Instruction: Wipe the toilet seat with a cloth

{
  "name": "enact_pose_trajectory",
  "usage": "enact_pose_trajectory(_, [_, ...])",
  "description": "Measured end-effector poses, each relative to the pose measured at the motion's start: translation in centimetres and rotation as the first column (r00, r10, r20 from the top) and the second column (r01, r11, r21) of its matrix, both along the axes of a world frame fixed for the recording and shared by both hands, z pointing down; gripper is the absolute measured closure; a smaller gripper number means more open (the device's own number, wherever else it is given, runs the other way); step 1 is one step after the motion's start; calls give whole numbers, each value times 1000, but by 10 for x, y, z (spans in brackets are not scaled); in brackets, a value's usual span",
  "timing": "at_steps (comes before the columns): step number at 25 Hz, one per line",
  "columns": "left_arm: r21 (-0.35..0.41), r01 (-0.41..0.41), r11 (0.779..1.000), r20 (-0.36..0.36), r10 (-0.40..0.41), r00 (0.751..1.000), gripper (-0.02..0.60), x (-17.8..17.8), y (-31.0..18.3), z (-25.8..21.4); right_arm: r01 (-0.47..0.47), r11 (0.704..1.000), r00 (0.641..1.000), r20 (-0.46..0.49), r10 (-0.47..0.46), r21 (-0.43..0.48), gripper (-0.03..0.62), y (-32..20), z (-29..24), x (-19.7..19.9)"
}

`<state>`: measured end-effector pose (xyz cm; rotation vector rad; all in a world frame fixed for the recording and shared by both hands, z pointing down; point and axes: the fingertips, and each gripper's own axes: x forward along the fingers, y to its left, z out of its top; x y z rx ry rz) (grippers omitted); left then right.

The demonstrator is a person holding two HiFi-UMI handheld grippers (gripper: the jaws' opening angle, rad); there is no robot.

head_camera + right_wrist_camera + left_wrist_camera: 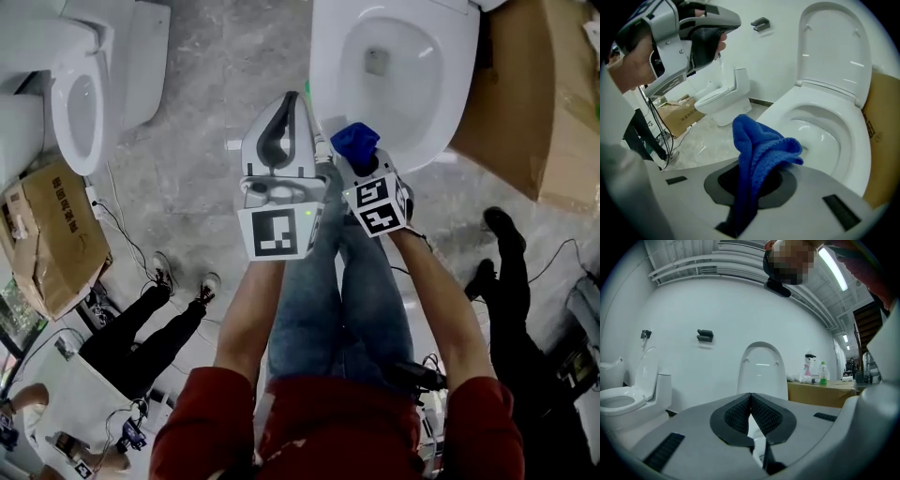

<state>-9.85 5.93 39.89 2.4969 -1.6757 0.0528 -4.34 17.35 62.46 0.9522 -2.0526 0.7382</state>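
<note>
A white toilet with its lid (834, 47) raised stands in front of me; its seat (441, 94) (855, 145) rings the open bowl. My right gripper (361, 161) (752, 183) is shut on a bunched blue cloth (356, 142) (759, 150) and tilts down just over the seat's near rim; I cannot tell whether the cloth touches it. My left gripper (284, 112) (750, 395) is held level beside the toilet's front left. Its jaws are shut with nothing between them. In the left gripper view the raised lid (761, 366) shows straight ahead.
A second white toilet (80, 94) (618, 401) stands to the left. Cardboard boxes lie at the left (52, 234) and right (544, 103), with bottles (822, 373) on the right one. Cables (117, 225) run over the floor. Other people's legs (150, 328) (506, 272) stand close by.
</note>
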Motion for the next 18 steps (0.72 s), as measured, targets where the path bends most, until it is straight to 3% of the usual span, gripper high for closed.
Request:
enact_pose_trajectory(10, [7,-77,997,-4,77,997,565,37,8,-4,-185,983,982,-21,185,8,539,35,2,87])
enact_pose_trajectory(18, [-13,-135,991,-19,134,991,565,56,4,0,-385,923,922,-33,386,26,539,20,4,150])
